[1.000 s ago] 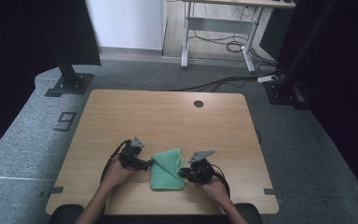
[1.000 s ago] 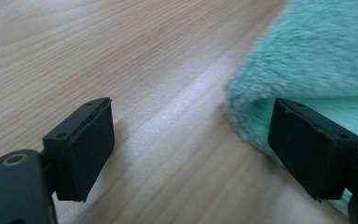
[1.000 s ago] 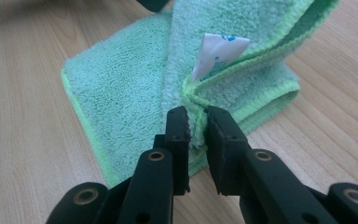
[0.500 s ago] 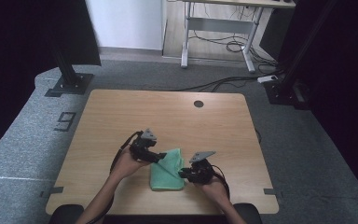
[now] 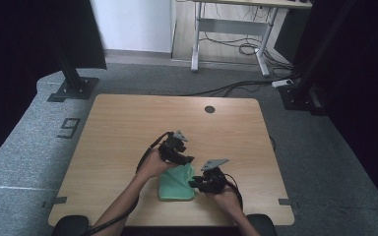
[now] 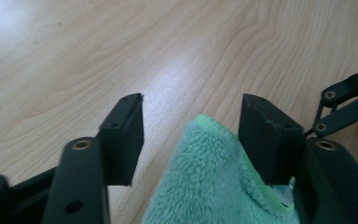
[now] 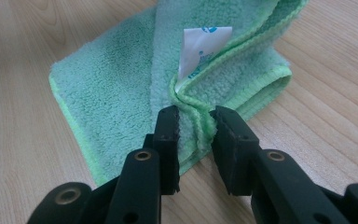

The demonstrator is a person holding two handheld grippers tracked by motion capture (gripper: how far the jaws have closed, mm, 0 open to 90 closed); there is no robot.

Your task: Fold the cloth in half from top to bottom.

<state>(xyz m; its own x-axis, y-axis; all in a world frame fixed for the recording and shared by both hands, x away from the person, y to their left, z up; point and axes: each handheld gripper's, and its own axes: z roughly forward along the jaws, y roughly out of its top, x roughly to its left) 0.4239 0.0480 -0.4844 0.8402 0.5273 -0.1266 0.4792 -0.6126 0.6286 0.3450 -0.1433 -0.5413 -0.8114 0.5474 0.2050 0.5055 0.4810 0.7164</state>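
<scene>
Wooden worktop (image 5: 128, 132) carries a folded green cloth (image 5: 176, 183) near your edge. Your right hand-held gripper (image 7: 193, 122) is clamped on a bunched hem beside the white tag (image 7: 200, 49); it could slip free if you pull. Your left hand-held gripper (image 6: 191, 123) stands apart around a cloth corner and may close on too little.
</scene>
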